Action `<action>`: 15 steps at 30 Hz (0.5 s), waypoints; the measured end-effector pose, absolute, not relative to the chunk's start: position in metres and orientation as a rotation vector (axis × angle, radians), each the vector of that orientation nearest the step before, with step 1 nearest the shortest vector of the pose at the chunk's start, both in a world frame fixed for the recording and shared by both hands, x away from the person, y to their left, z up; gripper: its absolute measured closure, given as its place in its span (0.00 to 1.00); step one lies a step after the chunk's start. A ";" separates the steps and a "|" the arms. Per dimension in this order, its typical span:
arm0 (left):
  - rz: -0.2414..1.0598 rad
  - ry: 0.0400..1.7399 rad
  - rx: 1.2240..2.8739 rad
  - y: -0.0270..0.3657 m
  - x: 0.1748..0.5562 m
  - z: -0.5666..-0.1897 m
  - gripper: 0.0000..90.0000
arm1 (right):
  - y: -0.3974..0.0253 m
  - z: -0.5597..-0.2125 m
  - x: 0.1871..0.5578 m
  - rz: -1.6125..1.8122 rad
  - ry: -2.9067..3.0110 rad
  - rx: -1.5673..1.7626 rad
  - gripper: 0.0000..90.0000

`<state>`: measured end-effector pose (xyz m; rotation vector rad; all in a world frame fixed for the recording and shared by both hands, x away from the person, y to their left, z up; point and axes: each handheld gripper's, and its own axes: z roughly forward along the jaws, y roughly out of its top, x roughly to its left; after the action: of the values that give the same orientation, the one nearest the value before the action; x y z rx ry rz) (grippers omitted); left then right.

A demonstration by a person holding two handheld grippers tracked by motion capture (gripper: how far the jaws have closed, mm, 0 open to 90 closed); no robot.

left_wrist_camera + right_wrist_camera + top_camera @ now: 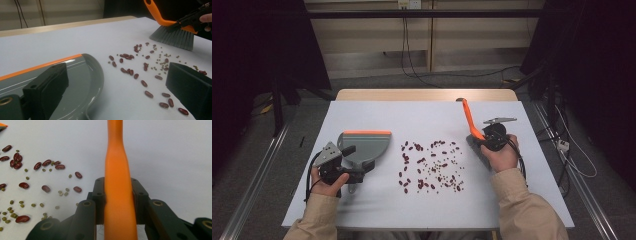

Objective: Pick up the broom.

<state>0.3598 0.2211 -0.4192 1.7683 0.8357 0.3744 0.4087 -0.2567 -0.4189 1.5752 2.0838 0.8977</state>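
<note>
High view puts the scattered beans (432, 166) in the middle of the white table (422, 117), a loose patch of red kidney beans mixed with small green ones, lying between my two tools. To the left of the patch sits the grey dustpan (364, 145), its orange-trimmed edge toward the far side and its curved open lip turned toward the beans. My left gripper (343, 169) is at the pan's near end; its jaws stand fairly wide in the left gripper view, one over the pan (87, 77) and one over the table, and I cannot tell whether they actually pinch the handle.

To the right of the patch, my right gripper (492, 137) has its jaws closed tight around the orange handle of the brush (469, 120). In the right gripper view the handle (117, 182) runs straight up between the pads, pointing away from me and toward the far edge of the table. The left gripper view shows the grey bristles (175, 38) down at the table just past the far-right corner of the beans (140, 67).

What matters for the sweep, as I judge it: the beans lie to the left of the brush, and the pan lies left again, so the stroke should run right to left across the table. The right hand (502, 157) holds the working tool; the left need only steady the pan.
</note>
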 end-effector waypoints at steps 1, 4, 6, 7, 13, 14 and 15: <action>0.375 0.835 1.771 0.221 0.360 -0.419 0.05 | -0.256 -0.419 0.409 0.897 2.082 1.580 0.79; 0.369 0.835 1.768 0.222 0.360 -0.420 0.05 | -0.256 -0.418 0.408 0.900 2.079 1.584 0.79; 0.366 0.838 1.765 0.223 0.361 -0.420 0.05 | -0.258 -0.417 0.408 0.919 2.070 1.584 0.79; 0.366 0.839 1.760 0.223 0.361 -0.420 0.05 | -0.259 -0.417 0.409 0.941 2.066 1.574 0.79; 0.360 0.834 1.765 0.224 0.362 -0.421 0.05 | -0.262 -0.411 0.410 1.010 2.061 1.515 0.79; 0.361 0.832 1.765 0.224 0.362 -0.421 0.05 | -0.262 -0.411 0.410 1.016 2.066 1.503 0.79; 0.360 0.831 1.766 0.224 0.362 -0.421 0.05 | -0.262 -0.411 0.411 1.025 2.074 1.487 0.79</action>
<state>0.3623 0.2244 -0.4209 1.7656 0.8312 0.3600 0.4112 -0.2618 -0.4111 1.4867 2.0735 1.0254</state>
